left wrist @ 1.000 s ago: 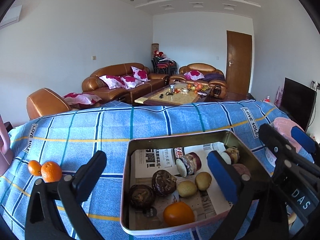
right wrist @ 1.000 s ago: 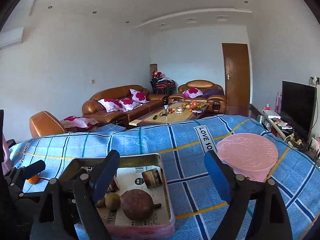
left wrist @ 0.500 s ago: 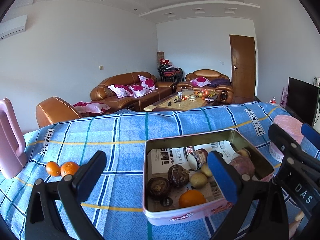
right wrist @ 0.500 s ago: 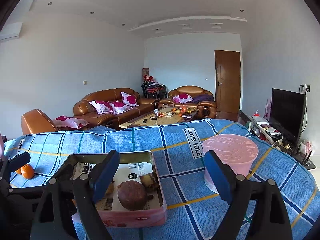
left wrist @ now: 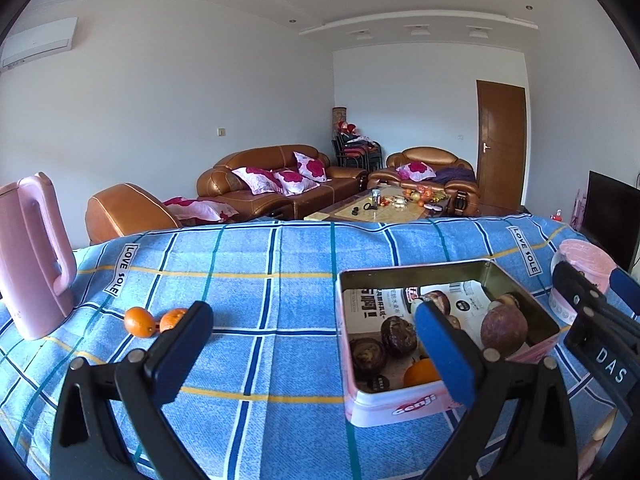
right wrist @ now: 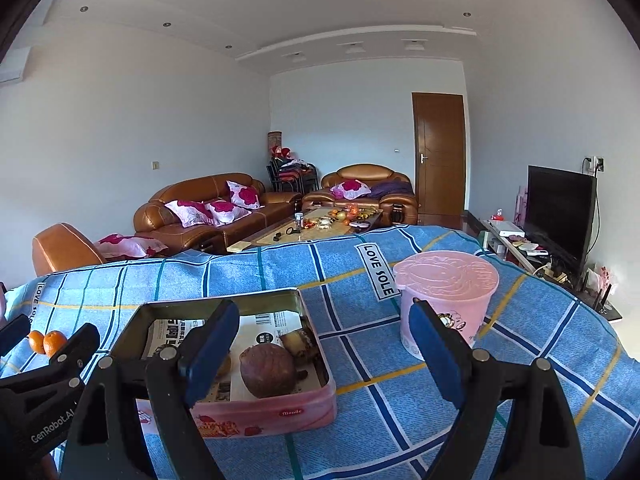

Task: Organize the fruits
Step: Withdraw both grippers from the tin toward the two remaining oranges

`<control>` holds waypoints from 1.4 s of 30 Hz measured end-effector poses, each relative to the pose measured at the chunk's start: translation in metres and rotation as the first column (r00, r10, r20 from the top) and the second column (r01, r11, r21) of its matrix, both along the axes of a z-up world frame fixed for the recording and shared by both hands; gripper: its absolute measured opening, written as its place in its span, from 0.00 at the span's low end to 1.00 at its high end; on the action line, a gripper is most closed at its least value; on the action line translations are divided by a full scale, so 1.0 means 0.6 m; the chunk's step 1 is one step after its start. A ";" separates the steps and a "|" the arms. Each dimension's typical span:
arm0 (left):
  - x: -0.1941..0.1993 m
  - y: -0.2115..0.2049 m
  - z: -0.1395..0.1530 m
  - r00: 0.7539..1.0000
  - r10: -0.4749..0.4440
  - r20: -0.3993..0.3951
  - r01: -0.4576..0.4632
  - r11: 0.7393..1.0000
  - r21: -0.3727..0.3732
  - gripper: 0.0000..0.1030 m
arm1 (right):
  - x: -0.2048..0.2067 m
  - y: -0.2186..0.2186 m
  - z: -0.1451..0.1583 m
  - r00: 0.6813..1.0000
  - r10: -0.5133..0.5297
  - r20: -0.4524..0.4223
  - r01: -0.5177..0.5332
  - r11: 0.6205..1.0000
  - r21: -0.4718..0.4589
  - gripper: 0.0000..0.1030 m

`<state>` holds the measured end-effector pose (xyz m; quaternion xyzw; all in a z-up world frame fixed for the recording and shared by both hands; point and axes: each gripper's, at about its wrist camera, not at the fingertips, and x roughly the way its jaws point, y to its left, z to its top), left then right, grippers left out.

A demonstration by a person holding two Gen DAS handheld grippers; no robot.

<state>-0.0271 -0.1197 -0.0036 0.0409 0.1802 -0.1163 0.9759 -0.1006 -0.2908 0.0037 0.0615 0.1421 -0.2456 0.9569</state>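
**Clerk:** On the blue checked cloth (left wrist: 280, 320), entry one: pink tin (left wrist: 394, 410), open-topped, lined with printed paper. Contents: dark brown fruits, one purplish fruit (left wrist: 503, 325), one orange (left wrist: 420, 373) at the near wall. Entry two: two loose oranges (left wrist: 154, 321), lying touching each other on the cloth, well apart from the tin and near a pink jug (left wrist: 32, 256).

**Checker:** And the change against the earlier views?

**Clerk:** Both cameras now sit further back. The tin, which filled the lower middle of the left view a second ago, lies off to its right; the jug has come into frame; the loose oranges sit closer to the left finger.

**Checker:** Grippers?

**Clerk:** Left gripper (left wrist: 316, 344): jaws spread wide, nothing between them. Right gripper (right wrist: 324, 344): likewise wide and empty, pointing between the tin and a pink lidded bucket (right wrist: 446, 300).

**Checker:** Meaning for the task?

**Clerk:** Judged only: no fruit is in hand. The left gripper seems to be lining up on the loose oranges, which remain outside the tin. Round fruit on soft cloth may roll if nudged.
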 end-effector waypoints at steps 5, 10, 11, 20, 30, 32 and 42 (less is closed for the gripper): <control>0.005 0.019 -0.001 1.000 -0.003 0.011 0.003 0.999 0.047 1.00 | 0.015 0.036 -0.002 1.000 0.023 -0.012 -0.023 1.000 -0.001 0.86; 0.024 0.058 -0.002 0.999 0.040 0.005 -0.041 0.998 0.049 1.00 | 0.040 0.078 -0.004 0.998 0.060 -0.027 -0.059 0.998 0.016 0.86; 0.028 0.068 -0.002 0.999 0.050 0.007 -0.050 0.997 0.051 1.00 | 0.045 0.085 -0.005 0.998 0.064 -0.027 -0.063 0.998 0.020 0.86; 0.062 0.141 -0.003 0.993 0.117 0.023 -0.119 0.988 0.095 1.00 | 0.092 0.162 -0.009 0.991 0.129 -0.040 -0.127 0.991 0.040 0.86; 0.108 0.233 -0.014 0.987 0.159 -0.026 -0.154 0.979 0.131 1.00 | 0.133 0.242 -0.014 0.978 0.201 -0.052 -0.198 0.979 0.053 0.86; 0.123 0.259 -0.017 0.982 0.184 -0.048 -0.176 0.976 0.129 1.00 | 0.143 0.257 -0.016 0.975 0.216 -0.058 -0.213 0.975 0.063 0.86; 0.180 0.381 -0.040 0.910 0.365 -0.198 -0.356 0.931 0.080 1.00 | 0.208 0.329 -0.032 0.927 0.337 -0.166 -0.326 0.941 0.092 0.85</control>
